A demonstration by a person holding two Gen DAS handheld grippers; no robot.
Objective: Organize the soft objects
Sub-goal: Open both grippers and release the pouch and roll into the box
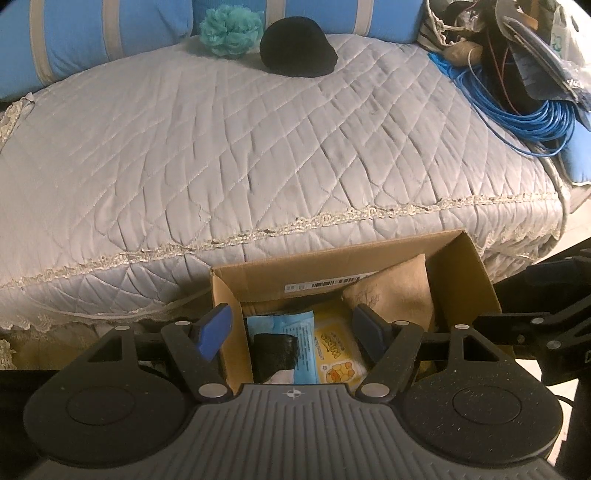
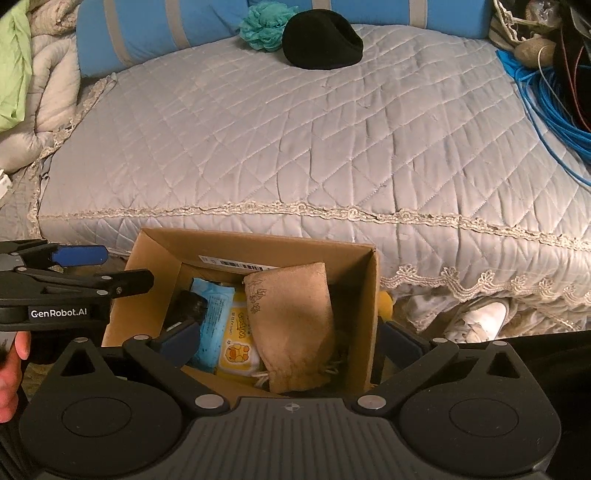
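Observation:
An open cardboard box (image 1: 465,280) (image 2: 159,258) stands on the floor against the bed. It holds a tan drawstring pouch (image 2: 295,325) (image 1: 399,291), a yellow wipes pack (image 2: 238,347) (image 1: 338,350), a blue pack (image 2: 214,314) (image 1: 291,332) and a black item (image 1: 275,350) (image 2: 188,304). A black knit hat (image 1: 297,48) (image 2: 321,40) and a teal pouf (image 1: 229,31) (image 2: 264,27) lie at the far side of the bed. My left gripper (image 1: 291,326) is open and empty above the box. My right gripper (image 2: 291,345) is open and empty above the box.
The grey quilted bedspread (image 1: 221,147) (image 2: 295,147) spans the middle. Blue striped pillows (image 1: 74,40) (image 2: 155,29) line the back. Coiled blue cable (image 1: 524,118) (image 2: 554,110) and clutter lie at the right. A white shoe (image 2: 484,319) sits on the floor right of the box.

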